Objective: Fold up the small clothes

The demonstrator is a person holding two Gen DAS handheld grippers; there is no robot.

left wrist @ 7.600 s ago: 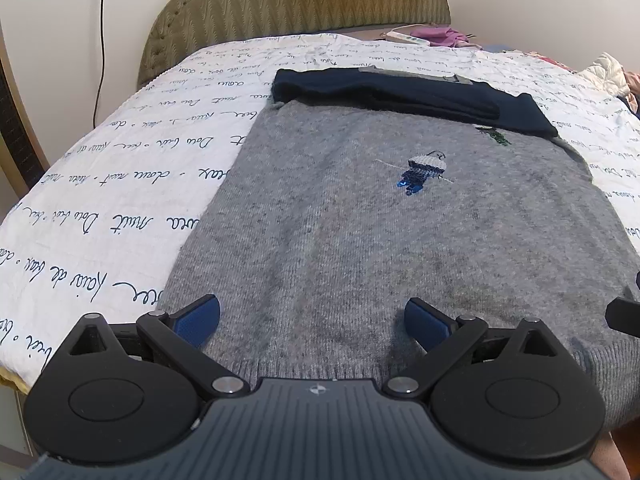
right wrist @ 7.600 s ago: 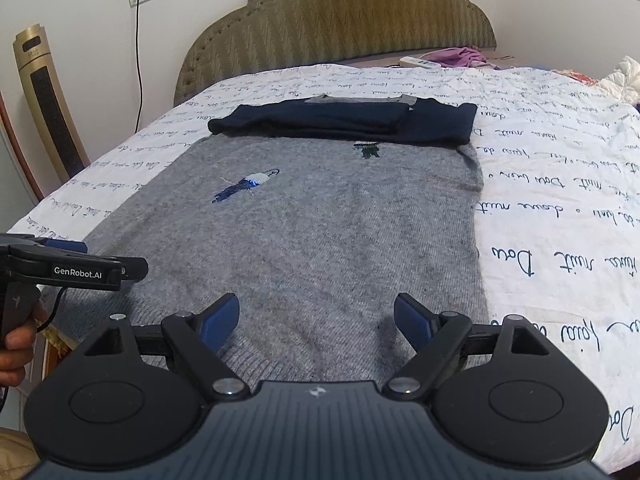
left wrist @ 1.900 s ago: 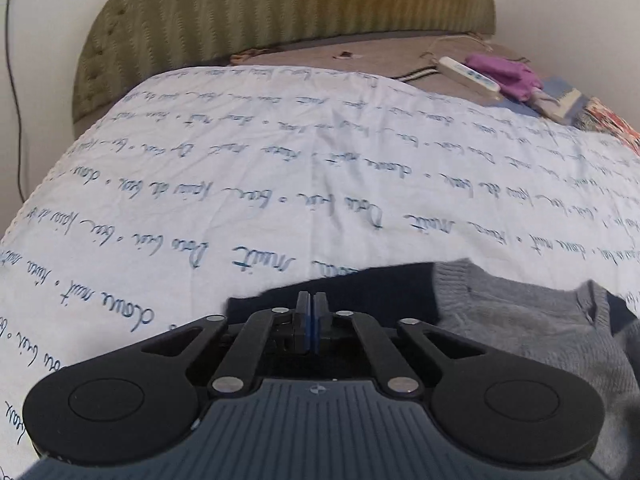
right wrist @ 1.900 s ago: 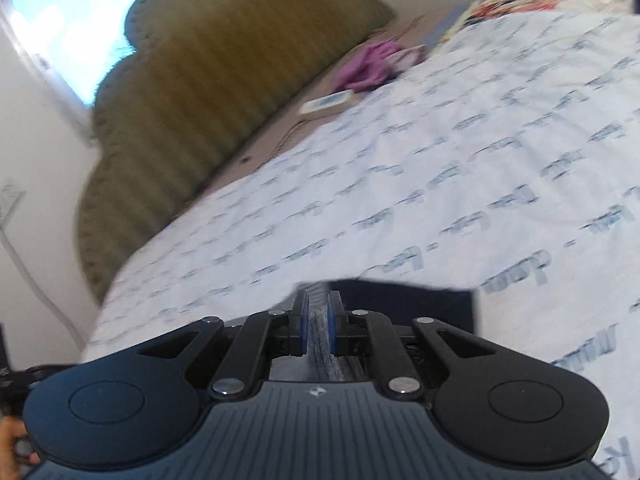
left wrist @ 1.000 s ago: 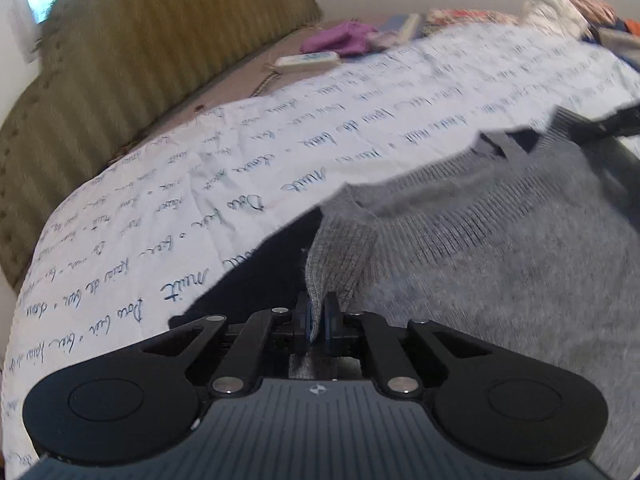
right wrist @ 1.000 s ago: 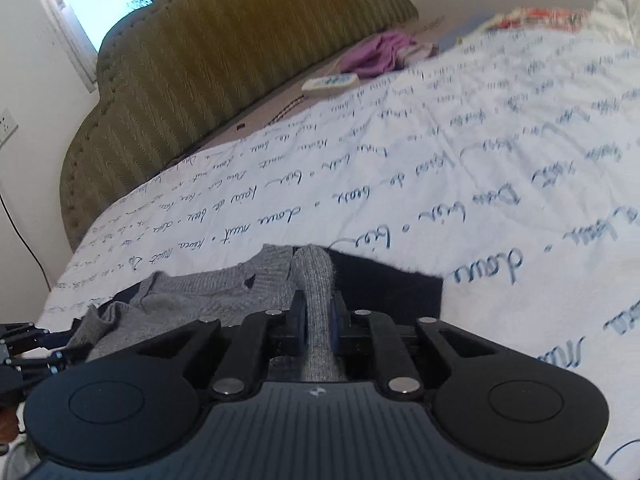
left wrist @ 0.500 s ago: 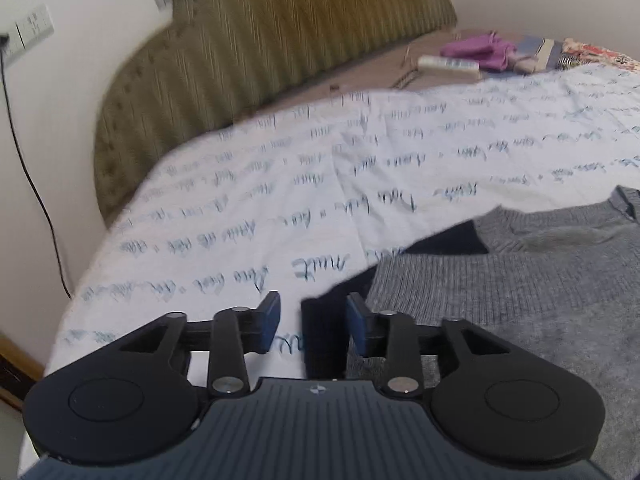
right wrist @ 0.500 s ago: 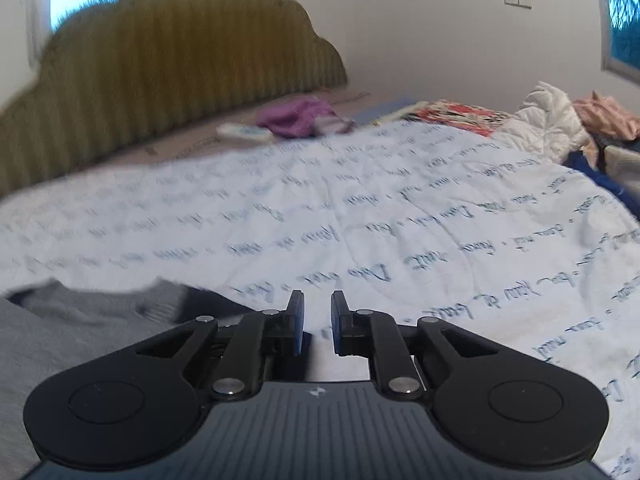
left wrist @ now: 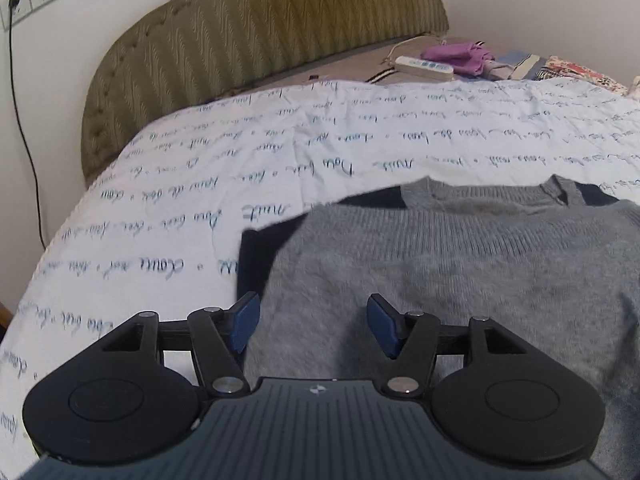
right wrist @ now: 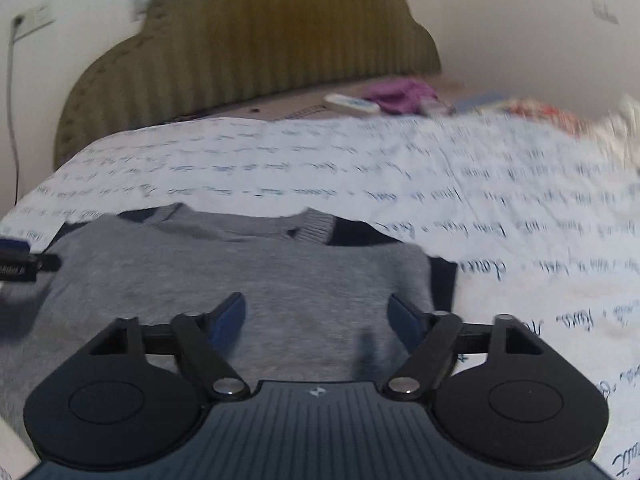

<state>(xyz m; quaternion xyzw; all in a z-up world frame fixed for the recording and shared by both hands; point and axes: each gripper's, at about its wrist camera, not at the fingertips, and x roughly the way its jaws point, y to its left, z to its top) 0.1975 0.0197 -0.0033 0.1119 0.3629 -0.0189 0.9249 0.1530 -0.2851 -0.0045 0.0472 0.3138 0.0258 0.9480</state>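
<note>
A grey knit sweater (left wrist: 460, 264) (right wrist: 240, 276) with navy sleeves lies folded in half on the white bedspread; its hem lies just short of the collar (left wrist: 560, 190). A navy sleeve edge (left wrist: 256, 256) (right wrist: 442, 280) sticks out at each side. My left gripper (left wrist: 314, 324) hovers over the sweater's left corner, its jaws opening, nothing between them. Over the right part of the sweater my right gripper (right wrist: 320, 318) hangs with jaws opening wide and empty. The left gripper's tip (right wrist: 24, 266) shows at the left edge of the right wrist view.
The bedspread (left wrist: 180, 208) has blue script lines and spreads to the left and beyond the sweater. An olive padded headboard (left wrist: 260, 28) stands behind. A white remote (left wrist: 424, 67) and a purple cloth (left wrist: 460, 54) lie at the bed's head. A cable (left wrist: 24, 140) hangs from a wall socket.
Both grippers were shut on the sweater's hem and carried it over to the collar. Both have let go, their jaws have spread, and they have drawn back over the folded sweater.
</note>
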